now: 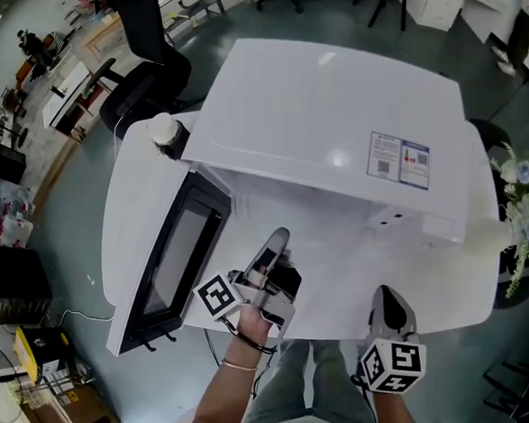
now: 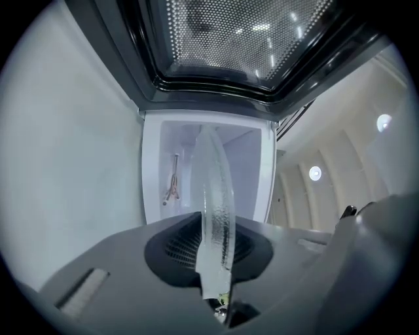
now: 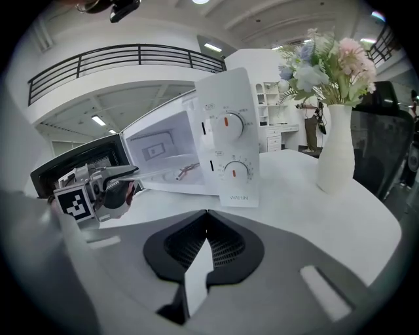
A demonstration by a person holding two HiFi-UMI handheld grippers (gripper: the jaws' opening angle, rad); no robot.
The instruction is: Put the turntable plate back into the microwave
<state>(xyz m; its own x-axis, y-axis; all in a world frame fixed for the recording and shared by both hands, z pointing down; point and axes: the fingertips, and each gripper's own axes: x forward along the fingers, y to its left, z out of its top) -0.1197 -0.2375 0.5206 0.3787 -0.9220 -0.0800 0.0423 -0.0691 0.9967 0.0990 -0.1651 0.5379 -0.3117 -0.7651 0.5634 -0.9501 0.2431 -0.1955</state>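
The white microwave (image 1: 325, 120) stands on the white table (image 1: 350, 284) with its door (image 1: 175, 263) swung open to the left. My left gripper (image 1: 278, 240) is shut on the rim of the clear glass turntable plate (image 2: 216, 209), held level in front of the open cavity (image 2: 245, 170). A metal roller piece (image 2: 171, 186) lies on the cavity floor. In the right gripper view the plate (image 3: 127, 173) juts from the left gripper (image 3: 98, 186) toward the cavity (image 3: 163, 150). My right gripper (image 1: 386, 300) hovers over the table's front edge, shut and empty.
A white vase of flowers (image 3: 337, 154) stands on the table right of the microwave's control panel (image 3: 229, 141). The open door (image 2: 229, 46) is close beside the left gripper. Office chairs and clutter sit on the floor around the table.
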